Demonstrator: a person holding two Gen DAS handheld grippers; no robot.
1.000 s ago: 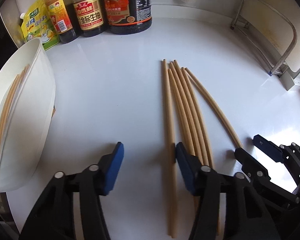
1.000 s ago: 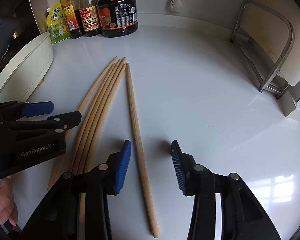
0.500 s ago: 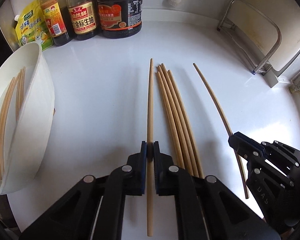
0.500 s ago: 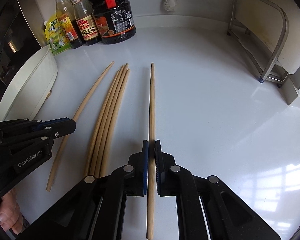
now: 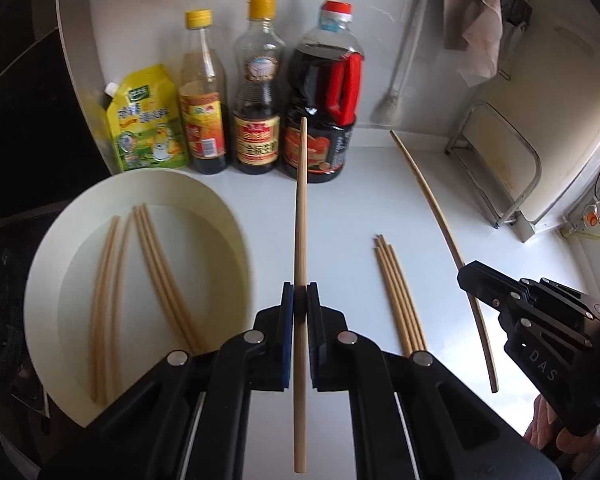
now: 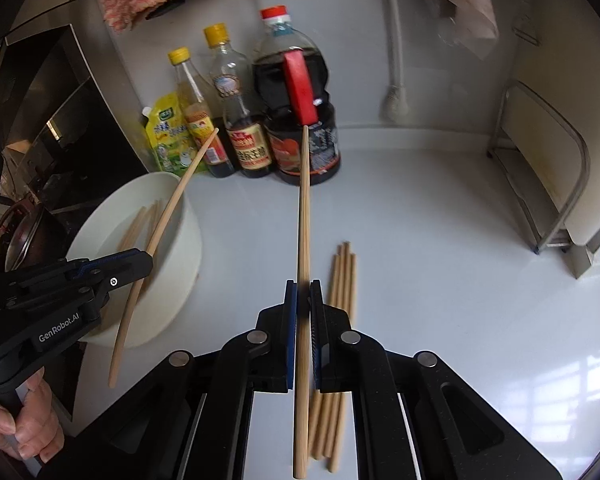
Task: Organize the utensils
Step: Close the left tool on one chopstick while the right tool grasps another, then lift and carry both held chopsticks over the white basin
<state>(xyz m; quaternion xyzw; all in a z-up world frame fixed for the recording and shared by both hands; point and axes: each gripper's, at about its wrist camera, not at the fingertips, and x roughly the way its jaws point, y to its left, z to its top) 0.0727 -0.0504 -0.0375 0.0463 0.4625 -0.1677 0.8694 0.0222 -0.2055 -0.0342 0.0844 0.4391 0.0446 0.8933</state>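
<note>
Between each gripper's fingers [image 5: 287, 312], a chopstick [image 5: 301, 208].

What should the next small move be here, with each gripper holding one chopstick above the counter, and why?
Probably carry the left gripper leftward over the white bowl and release its chopstick there. Both grippers are shut on single chopsticks, the right gripper on its own. The bowl already holds several chopsticks and lies beside the left gripper; four more remain on the counter.

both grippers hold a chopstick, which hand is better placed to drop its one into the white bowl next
Left. The left gripper holds its chopstick right over the white bowl; the right gripper is over the counter.
</note>
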